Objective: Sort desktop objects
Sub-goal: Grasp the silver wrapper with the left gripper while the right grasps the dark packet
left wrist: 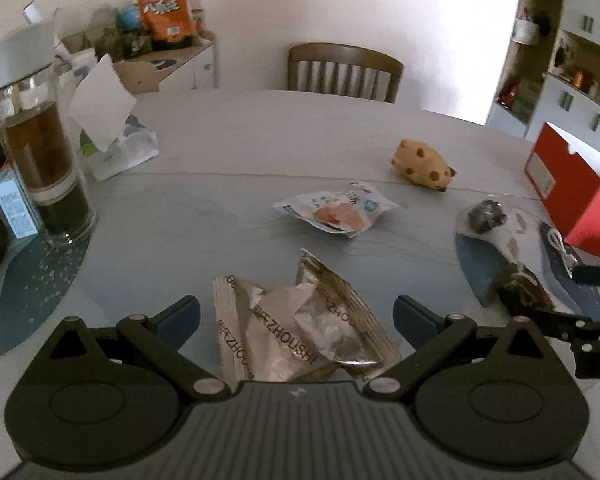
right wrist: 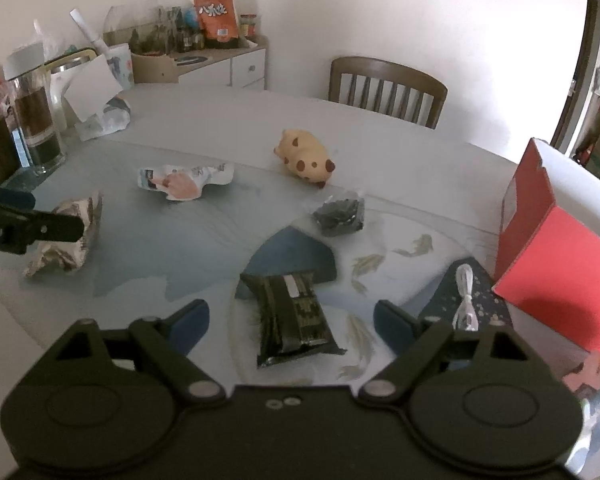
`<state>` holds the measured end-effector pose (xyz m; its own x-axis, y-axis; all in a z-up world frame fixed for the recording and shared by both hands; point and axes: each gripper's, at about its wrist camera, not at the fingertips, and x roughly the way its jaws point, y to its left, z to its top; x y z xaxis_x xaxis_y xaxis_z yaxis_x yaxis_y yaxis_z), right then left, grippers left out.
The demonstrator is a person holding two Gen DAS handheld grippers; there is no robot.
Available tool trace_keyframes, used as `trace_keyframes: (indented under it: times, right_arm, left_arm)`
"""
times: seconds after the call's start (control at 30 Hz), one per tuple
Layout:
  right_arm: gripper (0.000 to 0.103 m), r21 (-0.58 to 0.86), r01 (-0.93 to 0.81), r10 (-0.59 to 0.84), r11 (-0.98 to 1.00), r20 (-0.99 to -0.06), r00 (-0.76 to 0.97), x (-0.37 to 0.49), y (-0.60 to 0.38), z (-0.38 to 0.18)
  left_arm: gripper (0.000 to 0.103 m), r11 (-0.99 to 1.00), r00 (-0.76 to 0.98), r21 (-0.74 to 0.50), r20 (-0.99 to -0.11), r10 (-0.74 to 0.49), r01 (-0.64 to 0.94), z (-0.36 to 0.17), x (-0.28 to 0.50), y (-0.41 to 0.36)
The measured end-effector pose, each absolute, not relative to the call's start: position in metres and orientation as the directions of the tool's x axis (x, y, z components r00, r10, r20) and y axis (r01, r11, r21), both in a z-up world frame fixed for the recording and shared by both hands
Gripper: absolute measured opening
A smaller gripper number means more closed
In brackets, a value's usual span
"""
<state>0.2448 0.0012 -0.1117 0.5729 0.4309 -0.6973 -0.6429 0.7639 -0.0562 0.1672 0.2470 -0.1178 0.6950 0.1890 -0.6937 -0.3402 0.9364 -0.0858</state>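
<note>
Wrappers and small items lie scattered on a pale round surface (left wrist: 204, 184). From the left wrist view, the left gripper (left wrist: 296, 316) sits at 6 o'clock with its jaws wide apart, one on each side of a crumpled silver wrapper (left wrist: 300, 328); I cannot tell whether they touch it. Beyond it, toward 12 o'clock, lies a white snack packet (left wrist: 336, 212) with a pink picture. Farther out at 1 o'clock lies a tan toy pig (left wrist: 422, 164) with brown spots. At 3 o'clock stands a red box (left wrist: 572, 192), open at the top. At 9 o'clock stands a glass jar (left wrist: 40, 152) with a white lid and brown contents, and just past it a tissue pack (left wrist: 112, 136) with a sheet sticking up. A wooden chair (left wrist: 344, 70) stands behind the surface at 12 o'clock.

From the right wrist view, the right gripper (right wrist: 290, 322) sits at 6 o'clock, jaws wide apart and holding nothing. Between and just ahead of them lies a dark green packet (right wrist: 292, 316) on a round fish-pattern mat (right wrist: 380, 264). A clear bag of dark bits (right wrist: 340, 214) lies at 12 o'clock on the mat's far edge. A coiled white cable (right wrist: 466, 296) lies at 3 o'clock, beside the red box.
</note>
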Motion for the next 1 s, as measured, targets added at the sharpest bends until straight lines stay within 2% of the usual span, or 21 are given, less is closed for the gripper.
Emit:
trace_keyframes:
  times: [0.63,1.0]
  right_arm:
    - [0.082,-0.057,-0.650,0.415,0.758,-0.727,0.547,0.260,0.011,-0.138]
    - [0.072,-0.066,-0.650,0.410,0.757,-0.726,0.552,0.262,0.011,-0.142]
  left_arm:
    - [0.103,0.906,0.643,-0.115,-0.741,0.195,-0.407,-0.147,0.178,0.255]
    - [0.102,0.913,0.646,-0.105,-0.738,0.194,-0.395,-0.150,0.180,0.254]
